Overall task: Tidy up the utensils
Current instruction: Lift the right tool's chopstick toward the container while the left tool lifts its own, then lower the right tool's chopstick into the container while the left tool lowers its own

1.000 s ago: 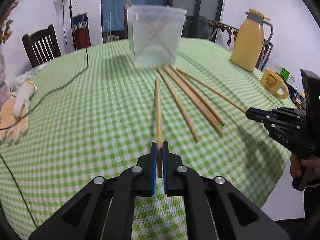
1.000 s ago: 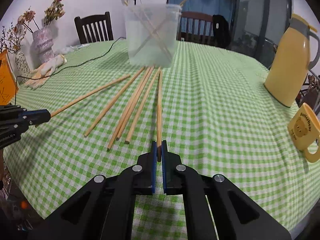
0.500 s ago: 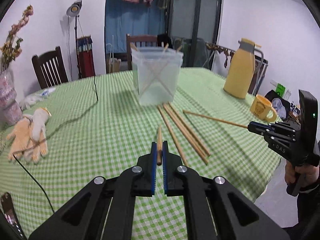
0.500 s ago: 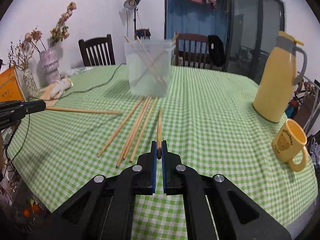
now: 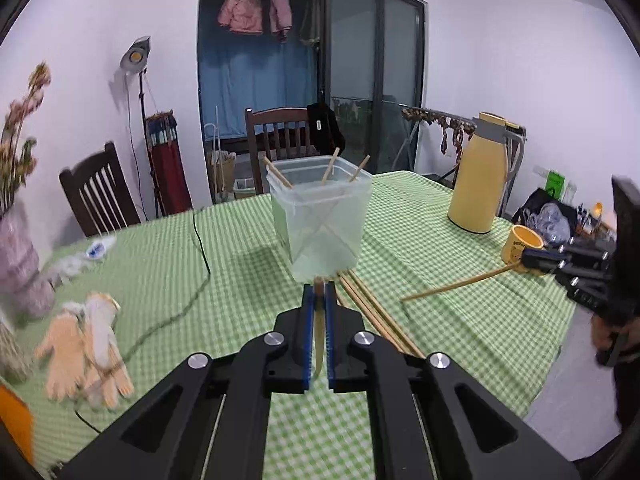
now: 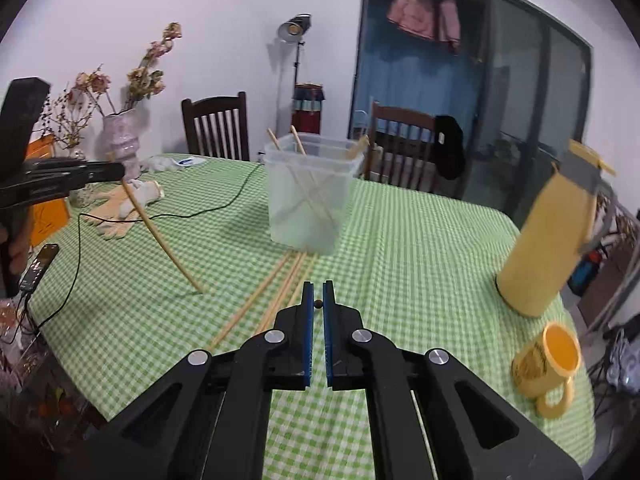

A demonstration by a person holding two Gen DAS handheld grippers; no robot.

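yellow mug (image 6: 546, 364) — dark print on side, unreadable

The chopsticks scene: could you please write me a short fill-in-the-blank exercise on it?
1. Each gripper, left gripper and right gripper, is shut on one ____.
2. The clear plastic container holds ____ chopsticks.
3. The yellow mug stands beside the yellow ____.
4. The gloves lie on the ____ checked tablecloth.

Missing: chopstick; three; thermos; green

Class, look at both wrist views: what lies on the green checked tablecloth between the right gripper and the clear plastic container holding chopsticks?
In the right wrist view, loose wooden chopsticks lie between the right gripper and the clear plastic container.
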